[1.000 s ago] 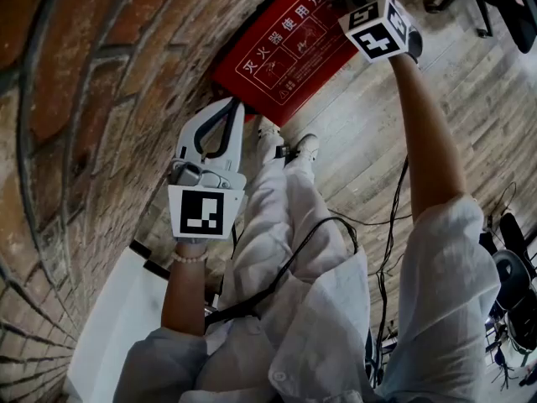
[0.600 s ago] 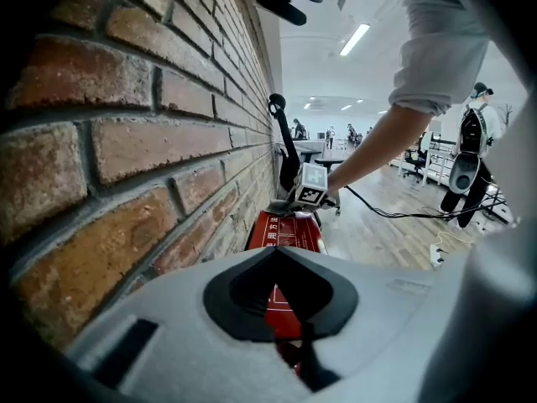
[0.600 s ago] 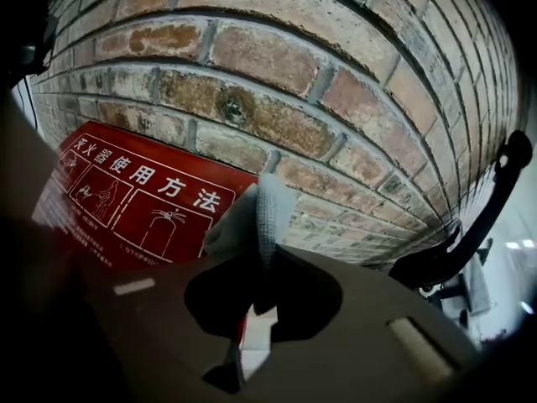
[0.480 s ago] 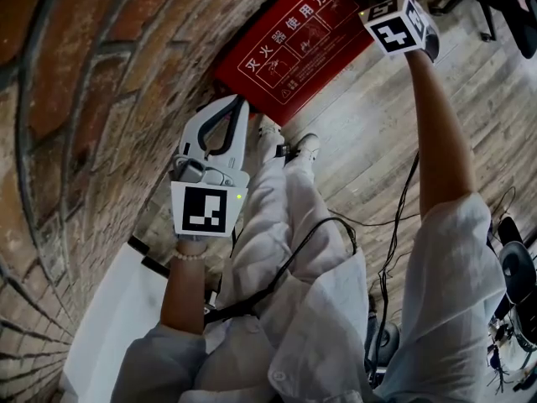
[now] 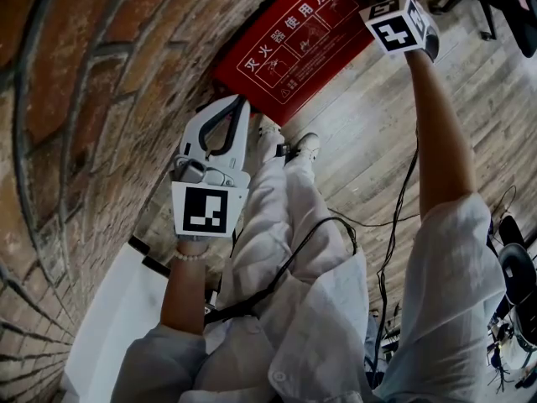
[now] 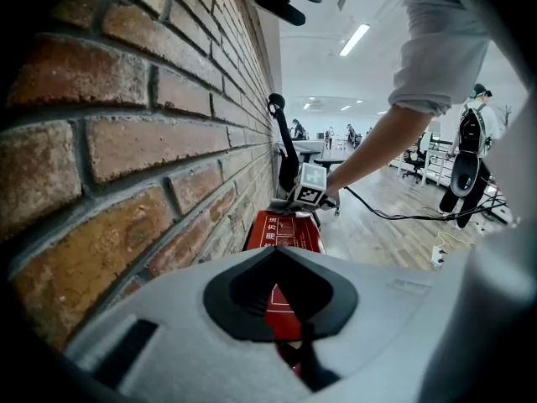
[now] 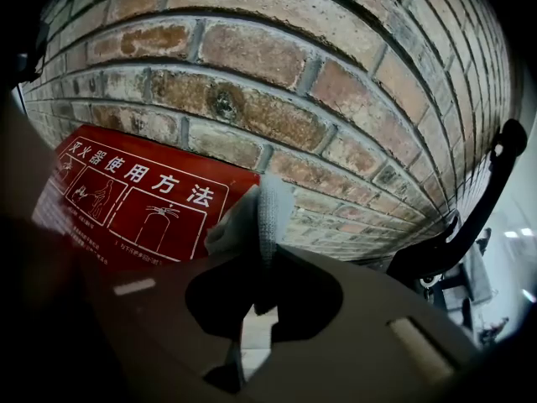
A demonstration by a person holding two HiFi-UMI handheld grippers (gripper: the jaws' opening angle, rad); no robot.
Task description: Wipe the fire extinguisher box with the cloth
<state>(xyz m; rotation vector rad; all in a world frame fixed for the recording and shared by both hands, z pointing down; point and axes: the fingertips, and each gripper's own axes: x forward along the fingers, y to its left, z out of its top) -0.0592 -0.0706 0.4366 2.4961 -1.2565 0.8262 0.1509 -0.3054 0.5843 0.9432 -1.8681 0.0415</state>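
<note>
Cloth [image 7: 256, 212] was held at the box [image 7: 134, 196]
It was gripped by right claw [image 7: 252, 254]; left claw [image 6: 294, 326] was closed, empty.

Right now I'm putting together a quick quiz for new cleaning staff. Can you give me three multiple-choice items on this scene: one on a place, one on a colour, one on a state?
1. Where does the fire extinguisher box stand?
A. against the brick wall
B. up on a shelf
C. out in the middle of the room

2. What colour is the box's printed face?
A. green
B. red
C. yellow

3. What state is the right gripper in?
A. open and empty
B. shut on nothing
C. shut on the cloth

Answers:
1 A: the box lies right along the bricks.
2 B: its face is red with white print.
3 C: the right gripper view shows the pale cloth pinched between the jaws.
</note>
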